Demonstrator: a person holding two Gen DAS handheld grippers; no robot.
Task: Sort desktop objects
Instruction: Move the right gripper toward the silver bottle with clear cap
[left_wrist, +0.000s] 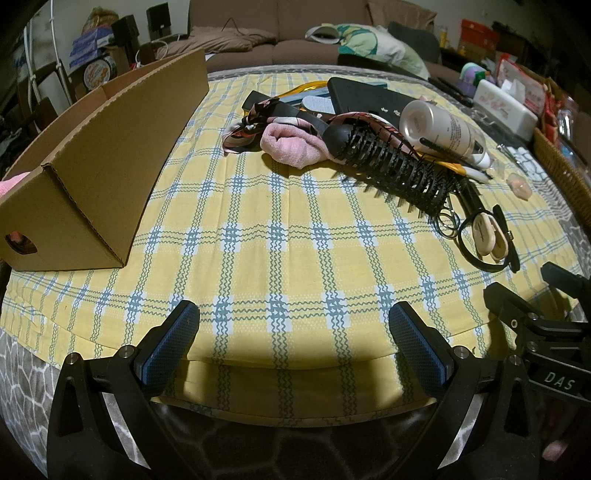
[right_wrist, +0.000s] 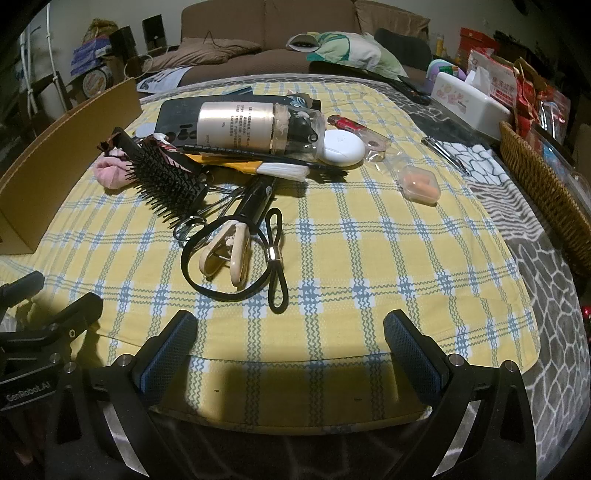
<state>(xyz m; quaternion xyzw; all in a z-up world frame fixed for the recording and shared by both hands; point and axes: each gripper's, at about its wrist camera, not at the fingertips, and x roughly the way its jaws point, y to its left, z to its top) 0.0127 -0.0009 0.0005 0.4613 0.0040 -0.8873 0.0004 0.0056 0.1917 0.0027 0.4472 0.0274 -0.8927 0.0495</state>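
A pile of objects lies on a yellow plaid cloth (left_wrist: 280, 236): a black hairbrush (left_wrist: 399, 166) (right_wrist: 166, 181), a pink cloth (left_wrist: 291, 144), a lotion bottle (left_wrist: 443, 129) (right_wrist: 251, 125), a beige hair clip (right_wrist: 225, 254) inside a black headband (right_wrist: 195, 273), a black hair tie (right_wrist: 275, 258), small scissors (right_wrist: 192, 225), a white round case (right_wrist: 341, 147) and a clear box (right_wrist: 421, 186). A cardboard box (left_wrist: 110, 162) stands at the left. My left gripper (left_wrist: 295, 347) is open and empty at the cloth's near edge. My right gripper (right_wrist: 291, 350) is open and empty, just short of the hair tie.
A wicker basket (right_wrist: 546, 188) stands at the right edge. A white tissue box (right_wrist: 469, 99) sits at the back right. A sofa (right_wrist: 258, 44) with cushions lies beyond the table. A black tablet-like slab (left_wrist: 365, 96) lies under the pile.
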